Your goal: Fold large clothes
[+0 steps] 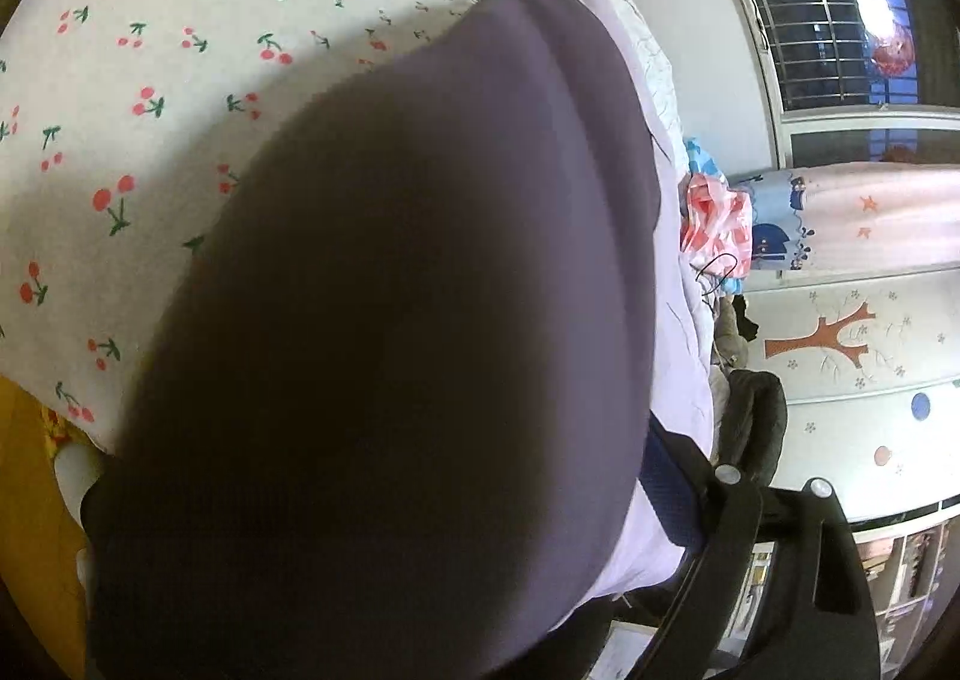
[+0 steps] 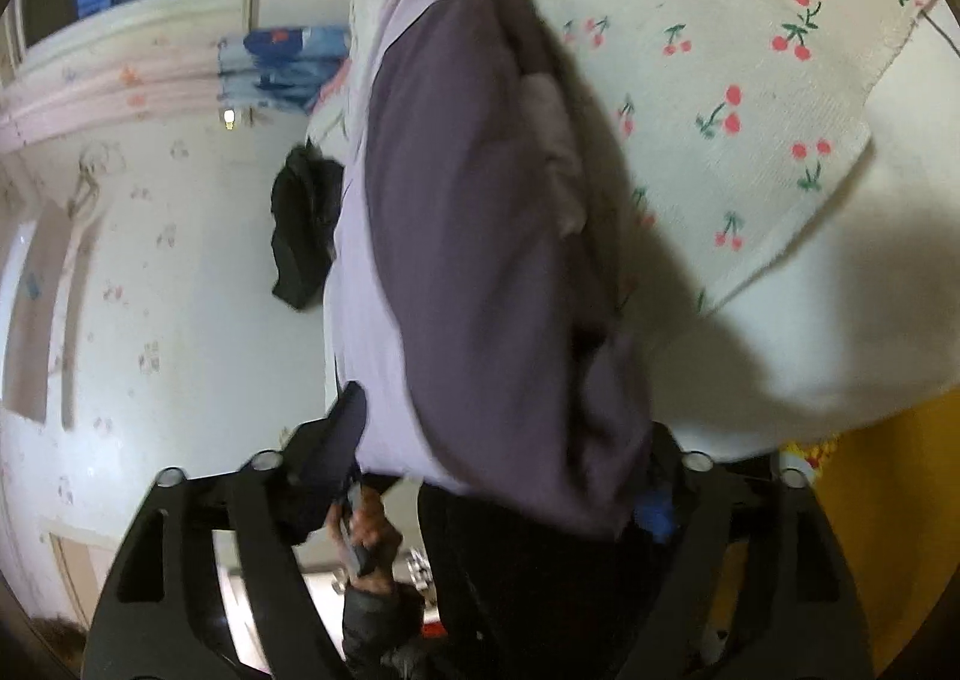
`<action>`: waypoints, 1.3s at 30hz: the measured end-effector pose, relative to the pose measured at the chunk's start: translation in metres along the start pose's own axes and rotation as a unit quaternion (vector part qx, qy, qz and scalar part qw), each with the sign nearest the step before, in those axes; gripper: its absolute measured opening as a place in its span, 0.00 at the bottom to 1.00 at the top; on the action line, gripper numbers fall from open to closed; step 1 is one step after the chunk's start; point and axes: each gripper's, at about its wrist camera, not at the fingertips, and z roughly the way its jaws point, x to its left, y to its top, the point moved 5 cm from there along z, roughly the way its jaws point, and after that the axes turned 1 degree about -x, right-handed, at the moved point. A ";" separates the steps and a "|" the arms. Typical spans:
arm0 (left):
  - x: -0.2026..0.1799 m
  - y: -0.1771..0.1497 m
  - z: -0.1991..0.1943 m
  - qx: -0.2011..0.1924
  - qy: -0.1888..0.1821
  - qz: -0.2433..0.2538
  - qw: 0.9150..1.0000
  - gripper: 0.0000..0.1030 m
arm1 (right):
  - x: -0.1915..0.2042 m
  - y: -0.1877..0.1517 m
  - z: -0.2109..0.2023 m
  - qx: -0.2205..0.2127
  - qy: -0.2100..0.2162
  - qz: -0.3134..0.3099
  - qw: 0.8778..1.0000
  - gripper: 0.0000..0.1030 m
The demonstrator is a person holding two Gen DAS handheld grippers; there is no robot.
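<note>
A bulky garment (image 1: pixel 420 260), dark purple with lilac parts, fills most of the left wrist view and hangs close over the camera. Only one finger (image 1: pixel 666 488) of my left gripper (image 1: pixel 372 470) shows, blue-padded and touching the lilac cloth. The other finger is hidden behind the fabric. In the right wrist view the same garment (image 2: pixel 468 200) runs from the bed down between both fingers of my right gripper (image 2: pixel 504 458). It fills the whole gap, and the pads (image 2: pixel 651 512) press against it on either side. It throws a wide shadow on the bed.
The bed carries a white sheet with a cherry print (image 1: pixel 180 50) (image 2: pixel 750 80). Something yellow (image 2: pixel 888 500) lies past its edge. Dark clothes (image 2: pixel 300 224) and a pink-and-blue pile (image 1: pixel 717 218) sit by the wall, near a window (image 1: pixel 840 38). A person's hand (image 2: pixel 366 530) shows low down.
</note>
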 end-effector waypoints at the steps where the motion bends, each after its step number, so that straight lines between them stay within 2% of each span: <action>1: 0.000 0.000 0.001 0.001 0.001 0.000 1.000 0.85 | 0.001 -0.004 -0.003 0.003 0.002 -0.002 1.000 0.76; 4: 0.001 0.002 0.003 0.002 0.001 -0.004 1.000 0.87 | 0.001 0.001 -0.007 -0.014 0.036 0.009 0.999 0.83; 5: 0.000 0.000 0.006 0.000 0.003 -0.006 1.000 0.88 | 0.003 0.008 -0.002 -0.016 0.034 0.008 0.999 0.85; 7: -0.002 0.000 0.007 -0.003 0.004 -0.009 1.000 0.88 | 0.000 0.016 0.008 -0.026 0.027 0.003 0.999 0.82; 8: -0.006 0.001 0.006 -0.006 -0.002 -0.008 1.000 0.85 | 0.005 0.016 0.009 -0.035 0.024 -0.006 0.999 0.73; 9: -0.010 0.004 0.000 -0.008 -0.011 -0.003 1.000 0.79 | 0.018 0.017 0.007 -0.047 0.023 -0.027 0.998 0.58; 11: -0.024 0.010 -0.008 -0.023 -0.016 0.014 1.000 0.62 | 0.054 0.015 -0.007 -0.073 0.037 -0.089 0.993 0.34; 12: -0.030 0.013 -0.014 -0.029 -0.028 0.021 0.999 0.59 | 0.066 0.014 -0.012 -0.079 0.043 -0.108 0.990 0.33; 14: -0.032 0.017 -0.017 -0.029 -0.040 0.015 0.999 0.58 | 0.075 0.016 -0.015 -0.085 0.034 -0.124 0.988 0.32; 17: -0.023 0.013 -0.005 -0.017 -0.029 0.006 0.999 0.61 | 0.052 0.020 -0.008 -0.077 0.019 -0.103 0.992 0.33; 18: -0.018 0.009 -0.001 -0.013 -0.025 0.002 1.000 0.65 | 0.038 0.019 -0.006 -0.071 0.015 -0.086 0.994 0.36; 19: -0.013 0.008 0.005 -0.008 -0.019 -0.005 1.000 0.78 | 0.018 0.019 -0.002 -0.065 0.017 -0.058 0.996 0.37; 20: -0.008 0.008 0.011 -0.002 -0.008 -0.017 1.000 0.86 | -0.001 0.017 -0.001 -0.062 0.023 -0.036 0.997 0.37; 22: -0.009 0.009 0.013 -0.005 -0.010 -0.026 1.000 0.83 | -0.014 0.012 -0.004 -0.071 0.024 -0.029 0.997 0.35; 23: -0.017 0.011 0.009 -0.016 -0.019 -0.013 1.000 0.70 | -0.012 0.009 -0.005 -0.078 0.018 -0.038 0.996 0.35; 25: -0.032 0.013 0.001 -0.028 -0.019 0.014 0.999 0.65 | -0.008 0.006 -0.004 -0.084 0.003 -0.050 0.995 0.35; 27: -0.035 0.015 0.001 -0.025 -0.020 0.023 0.999 0.62 | -0.010 0.007 -0.003 -0.081 -0.002 -0.041 0.996 0.41; 29: -0.028 0.016 0.008 -0.018 -0.026 0.015 0.999 0.61 | -0.006 0.008 -0.005 -0.096 -0.034 -0.045 0.994 0.47; 30: -0.024 0.016 0.007 -0.016 -0.030 0.014 0.999 0.61 | -0.003 0.006 -0.011 -0.114 -0.066 -0.060 0.990 0.50; 31: -0.023 0.016 0.008 -0.016 -0.032 0.017 0.999 0.62 | 0.007 0.006 -0.019 -0.147 -0.114 -0.082 0.979 0.53; 32: -0.022 0.018 0.010 -0.014 -0.031 0.019 0.999 0.67 | 0.018 0.005 -0.026 -0.178 -0.155 -0.106 0.966 0.53; 34: -0.019 0.020 0.012 -0.002 -0.026 -0.005 1.000 0.75 | 0.052 0.004 -0.038 -0.246 -0.230 -0.174 0.925 0.57; 35: -0.021 0.021 0.013 0.003 -0.031 -0.013 0.999 0.75 | 0.075 0.002 -0.035 -0.260 -0.228 -0.215 0.913 0.61; 37: -0.026 0.024 0.007 0.001 -0.029 -0.010 1.000 0.75 | 0.109 -0.003 -0.013 -0.252 -0.230 -0.278 0.898 0.69; 39: -0.035 0.030 -0.001 -0.004 -0.039 0.001 0.999 0.75 | 0.127 -0.007 0.028 -0.206 -0.240 -0.327 0.890 0.72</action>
